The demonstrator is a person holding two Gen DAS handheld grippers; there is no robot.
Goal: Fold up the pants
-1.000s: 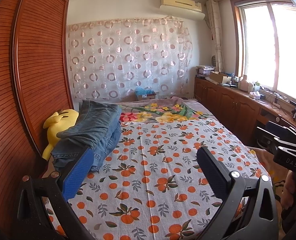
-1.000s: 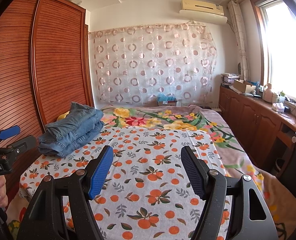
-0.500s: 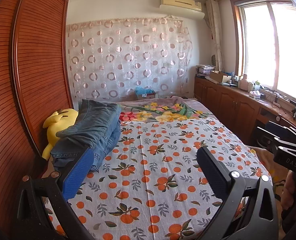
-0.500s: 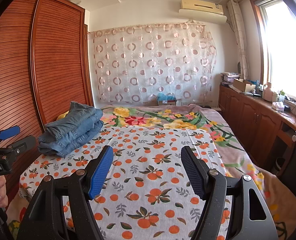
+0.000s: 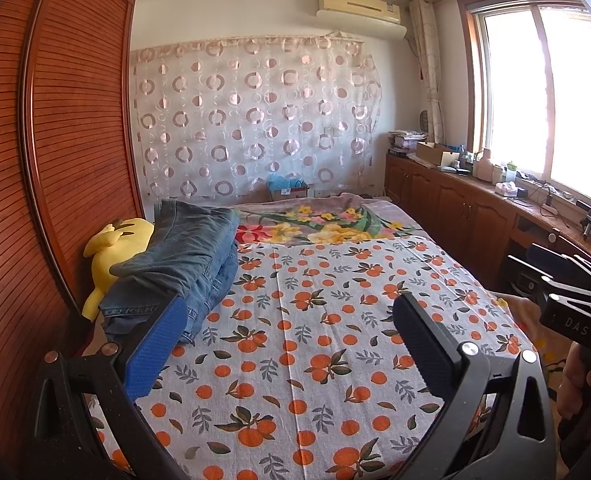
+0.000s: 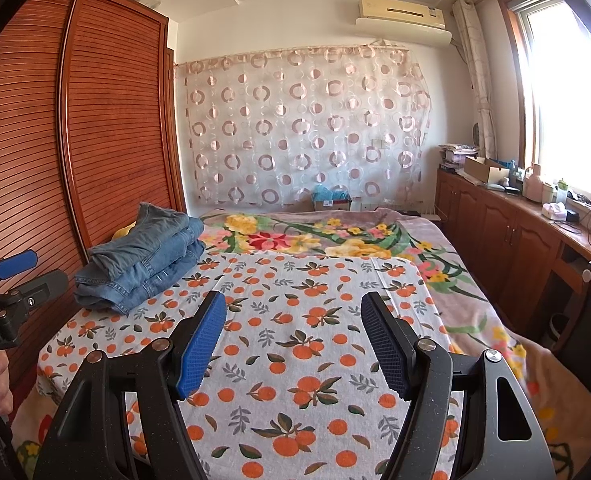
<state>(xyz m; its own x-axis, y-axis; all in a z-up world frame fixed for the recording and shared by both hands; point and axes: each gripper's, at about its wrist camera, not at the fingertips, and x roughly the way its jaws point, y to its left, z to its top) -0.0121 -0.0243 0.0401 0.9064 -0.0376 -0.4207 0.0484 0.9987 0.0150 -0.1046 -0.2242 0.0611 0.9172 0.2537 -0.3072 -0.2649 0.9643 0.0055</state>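
Folding looks complete: folded jeans [image 6: 143,258] are lying stacked at 10 o'clock on the bed [image 6: 315,344], by the wardrobe. Left tongs [image 5: 287,344] and right tongs [image 6: 293,340] are hovering, gaping, gripping nothing.

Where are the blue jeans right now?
The folded jeans lie on the orange-print sheet at the bed's left edge, beside the wooden wardrobe, against a yellow plush toy.
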